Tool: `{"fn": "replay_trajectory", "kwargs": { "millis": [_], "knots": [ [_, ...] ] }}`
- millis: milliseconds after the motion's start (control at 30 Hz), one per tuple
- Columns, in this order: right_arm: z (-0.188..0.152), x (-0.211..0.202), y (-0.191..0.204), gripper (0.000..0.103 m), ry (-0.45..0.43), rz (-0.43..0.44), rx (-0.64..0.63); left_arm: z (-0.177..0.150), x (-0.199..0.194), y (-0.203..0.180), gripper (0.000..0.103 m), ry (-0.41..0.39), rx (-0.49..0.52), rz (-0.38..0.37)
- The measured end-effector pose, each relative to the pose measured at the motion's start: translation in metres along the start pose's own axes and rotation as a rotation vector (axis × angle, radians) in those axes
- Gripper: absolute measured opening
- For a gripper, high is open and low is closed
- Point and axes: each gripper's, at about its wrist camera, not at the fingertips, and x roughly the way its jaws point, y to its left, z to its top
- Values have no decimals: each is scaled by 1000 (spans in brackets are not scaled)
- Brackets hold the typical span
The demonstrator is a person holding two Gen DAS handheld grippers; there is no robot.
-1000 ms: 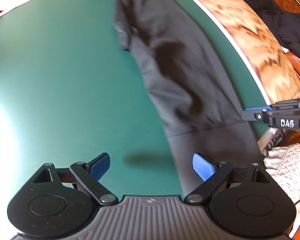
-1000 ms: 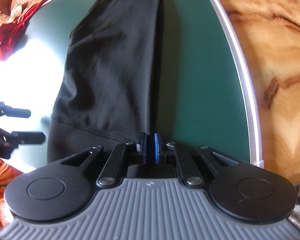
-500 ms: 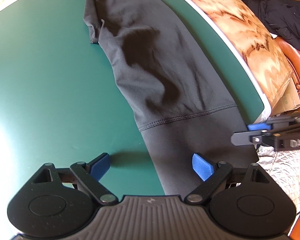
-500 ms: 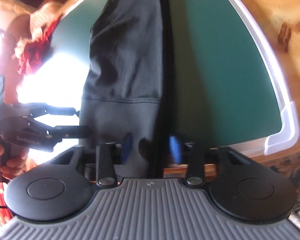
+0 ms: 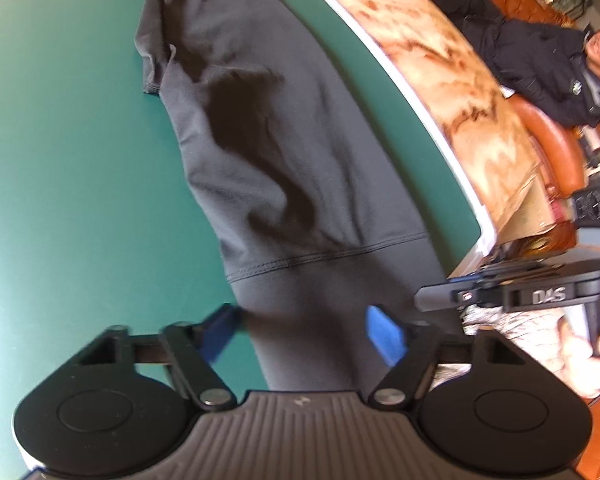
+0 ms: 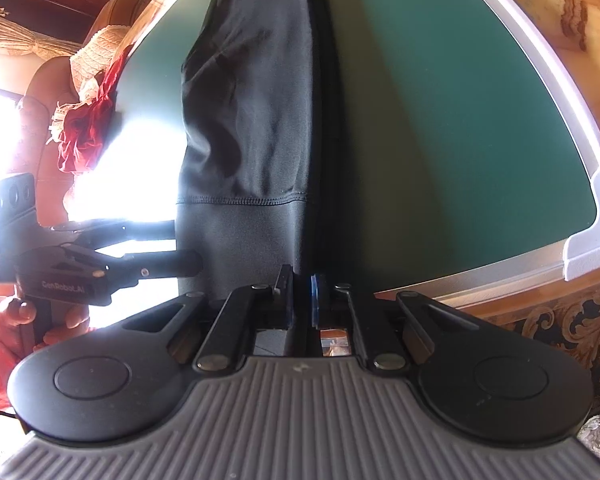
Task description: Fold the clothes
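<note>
A pair of black leggings [image 5: 284, 152] lies stretched along the green table top [image 5: 72, 160], its wide waistband at the near edge. My left gripper [image 5: 304, 332] is open, its blue pads on either side of the waistband's left part. My right gripper [image 6: 302, 288] is shut on the waistband's right edge [image 6: 300, 232] at the table's near edge. The leggings also show in the right wrist view [image 6: 248, 100]. Each gripper shows from the side in the other's view: the right one [image 5: 512, 292] and the left one [image 6: 100, 268].
A white rim [image 6: 560, 140] edges the green top, with a patterned brown surface [image 5: 460, 80] beyond it. A person in dark clothes [image 5: 548, 60] sits on an orange chair at the far right. Red cloth [image 6: 88, 120] lies on a chair at the left.
My right gripper opened briefly, then shut again on the waistband edge. My left gripper moved right, and its pads closed in from wide open to either side of the waistband.
</note>
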Motion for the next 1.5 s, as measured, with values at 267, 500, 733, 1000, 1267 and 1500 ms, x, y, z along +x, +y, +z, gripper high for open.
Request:
{"fn": "replay_trajectory", "kwargs": {
  "millis": [267,500,733,1000,1267,1500],
  "knots": [
    [3,1,4,11,13,-9,-9,5,0,7,11,45,-51,41],
    [-10,-3,34,11,2,-75,-49,-10,-15,-9,4,61,-10,66],
    [-50,-26,61,10,109,-17,-35,-50,-63,-16,4,145,26,-25],
    [-108,-56,91,10,296,52,14,-101,-116,-36,4,289,17,-129],
    [-137,-74,113,10,365,75,81,-129,-147,-37,4,329,-20,-213],
    [-81,-90,115,10,226,144,137,-74,-173,-7,4,166,-85,-214]
  ]
}}
